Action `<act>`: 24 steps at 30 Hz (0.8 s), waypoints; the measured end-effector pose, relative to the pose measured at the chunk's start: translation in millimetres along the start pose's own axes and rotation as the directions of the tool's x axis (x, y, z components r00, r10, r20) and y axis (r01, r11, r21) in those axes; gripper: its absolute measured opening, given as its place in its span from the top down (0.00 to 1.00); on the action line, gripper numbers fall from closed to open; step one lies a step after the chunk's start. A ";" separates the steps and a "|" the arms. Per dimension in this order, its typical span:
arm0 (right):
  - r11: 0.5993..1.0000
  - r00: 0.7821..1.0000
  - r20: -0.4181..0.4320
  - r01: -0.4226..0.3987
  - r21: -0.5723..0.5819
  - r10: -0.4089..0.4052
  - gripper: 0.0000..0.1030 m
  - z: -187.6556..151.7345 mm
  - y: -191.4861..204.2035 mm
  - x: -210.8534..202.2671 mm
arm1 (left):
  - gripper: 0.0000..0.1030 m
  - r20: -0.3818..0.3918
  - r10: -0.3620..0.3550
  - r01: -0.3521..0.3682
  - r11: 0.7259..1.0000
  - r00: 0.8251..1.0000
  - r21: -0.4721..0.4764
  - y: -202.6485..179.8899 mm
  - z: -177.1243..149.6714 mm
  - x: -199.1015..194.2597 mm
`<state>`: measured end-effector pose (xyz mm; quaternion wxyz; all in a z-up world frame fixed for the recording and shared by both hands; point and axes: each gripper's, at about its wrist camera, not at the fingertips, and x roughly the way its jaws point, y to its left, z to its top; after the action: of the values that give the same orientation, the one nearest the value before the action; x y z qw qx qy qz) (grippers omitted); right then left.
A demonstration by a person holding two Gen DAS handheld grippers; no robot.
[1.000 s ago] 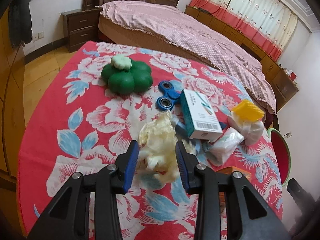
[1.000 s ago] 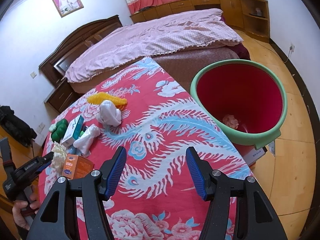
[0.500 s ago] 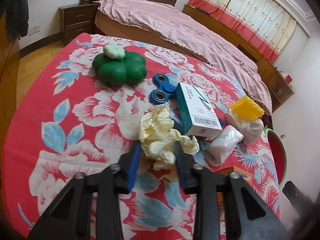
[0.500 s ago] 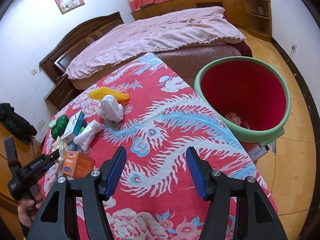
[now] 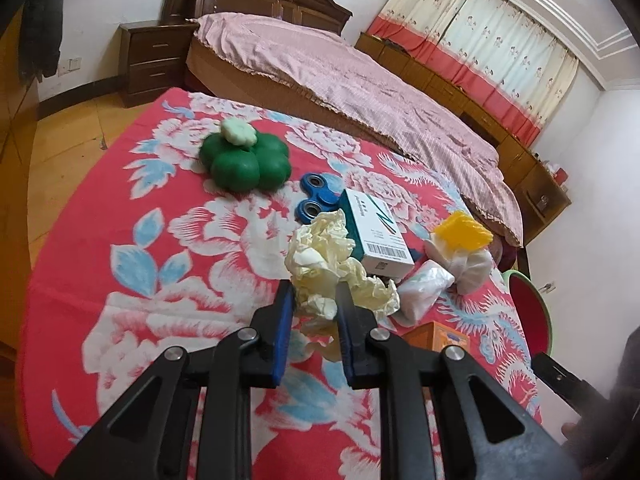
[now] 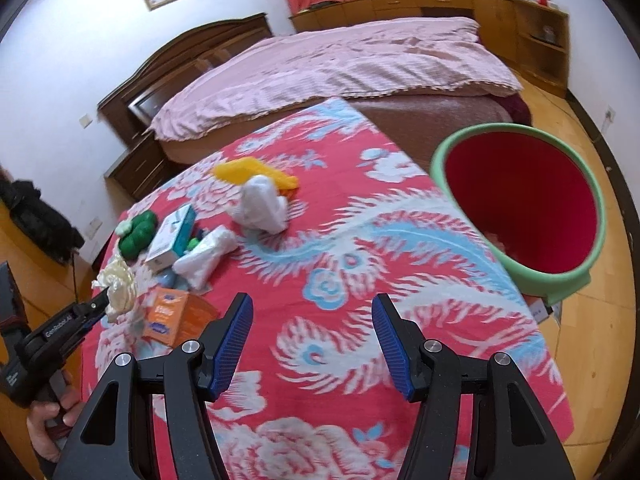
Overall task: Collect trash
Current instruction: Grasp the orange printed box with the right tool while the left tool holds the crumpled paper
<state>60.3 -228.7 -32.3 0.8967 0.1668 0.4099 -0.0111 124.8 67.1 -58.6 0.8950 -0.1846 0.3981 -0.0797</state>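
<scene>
The left claw (image 5: pixel 313 295) was pinched in on a crumpled wad of pale yellow paper (image 5: pixel 332 264), its blue pads pressed against the lower folds of the wad. From the right-hand camera the wad (image 6: pixel 118 286) looked lifted a little off the red flowered cloth of the desk (image 5: pixel 120 240), near the desk's left edge, though I could not be sure it had fully cleared the cloth.

Just beside the wad lay a white and teal box (image 5: pixel 376 236), with a blue spinner (image 5: pixel 316 196) behind it and a green flower-shaped toy (image 5: pixel 246 160) further toward the far edge of the desk. A white plastic packet (image 5: pixel 424 288) leaned against the box, and beyond that sat a white bundle (image 5: pixel 468 264) with a yellow piece (image 5: pixel 460 234) on top. An orange carton (image 6: pixel 172 314) lay close to the wad on the near side.

The right claw (image 6: pixel 312 344) stood wide open with nothing between its fingers (only cloth showed below it), over the middle of the desk. Off the desk's right edge stood a red bucket with a green rim (image 6: pixel 576 280), with what looked like a scrap at its bottom. A bed (image 6: pixel 340 68) with a pink cover filled the room behind.
</scene>
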 end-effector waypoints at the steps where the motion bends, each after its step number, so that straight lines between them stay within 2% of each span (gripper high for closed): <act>1: 1.000 1.000 -0.004 -0.008 -0.011 0.008 0.38 -0.8 5.1 1.1 | 0.80 0.004 0.003 -0.003 1.000 1.000 -0.003 2.0 -0.5 -3.0; 4: 0.999 0.999 -0.014 -0.031 -0.038 0.031 0.37 -1.4 18.8 5.3 | 0.80 0.018 0.026 -0.026 1.000 1.000 -0.012 10.1 -3.2 -14.5; 7: 0.996 0.998 -0.027 -0.058 -0.064 0.057 0.29 -2.4 34.3 11.2 | 0.80 0.034 0.044 -0.043 0.999 0.998 -0.028 21.4 -6.4 -25.9; 15: 0.986 0.992 -0.075 -0.109 -0.124 0.100 0.27 -9.7 72.3 28.8 | 0.80 0.042 0.065 -0.062 0.996 0.997 -0.068 44.9 -15.0 -39.4; 24: 0.973 0.990 -0.123 -0.099 -0.208 0.074 0.26 -20.7 105.4 52.9 | 0.80 0.038 0.057 -0.054 0.995 0.998 -0.086 57.4 -21.2 -42.3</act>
<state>96.8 -116.6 -53.4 0.8841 0.0876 0.4516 0.0816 80.5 126.4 -65.3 0.8961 -0.2127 0.3880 -0.0341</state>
